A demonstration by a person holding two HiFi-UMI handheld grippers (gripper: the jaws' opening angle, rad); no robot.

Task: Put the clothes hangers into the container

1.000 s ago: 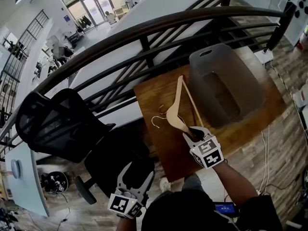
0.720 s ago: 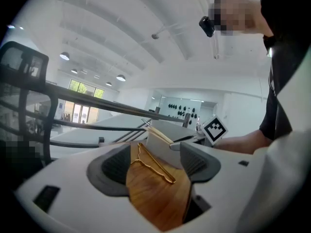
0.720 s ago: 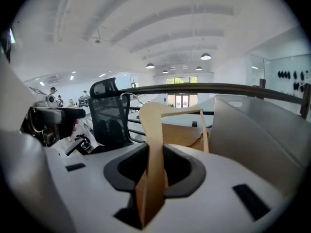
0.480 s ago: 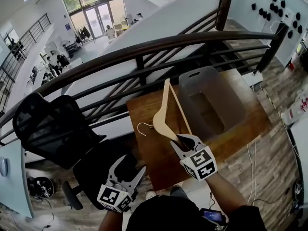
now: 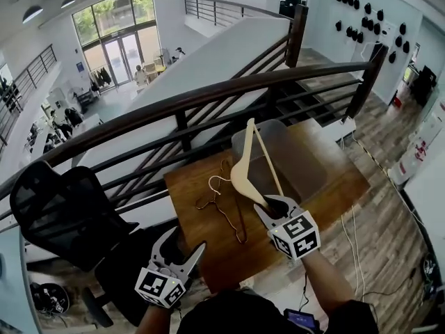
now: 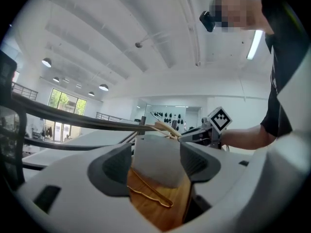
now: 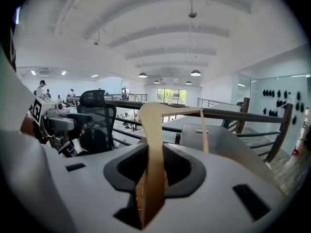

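My right gripper (image 5: 276, 208) is shut on one end of a pale wooden clothes hanger (image 5: 245, 171), which stands up in the air at the near left corner of the grey translucent container (image 5: 300, 160). In the right gripper view the hanger's arm (image 7: 154, 130) runs up from between the jaws, with the container (image 7: 221, 141) ahead to the right. Thin copper-coloured wire hangers (image 5: 224, 207) lie on the wooden table (image 5: 208, 252), also seen as wire hangers (image 6: 149, 191) in the left gripper view. My left gripper (image 5: 182, 249) hangs open and empty off the table's near left corner.
A dark curved railing (image 5: 160, 110) runs behind the table, with a drop to a lower floor beyond it. A black mesh office chair (image 5: 59, 214) stands to the left of the table. Cables (image 5: 353, 221) trail on the wood floor at the right.
Both grippers have risen. The right one has carried the wooden hanger higher, up beside the container. The wire hangers on the table have come into view.
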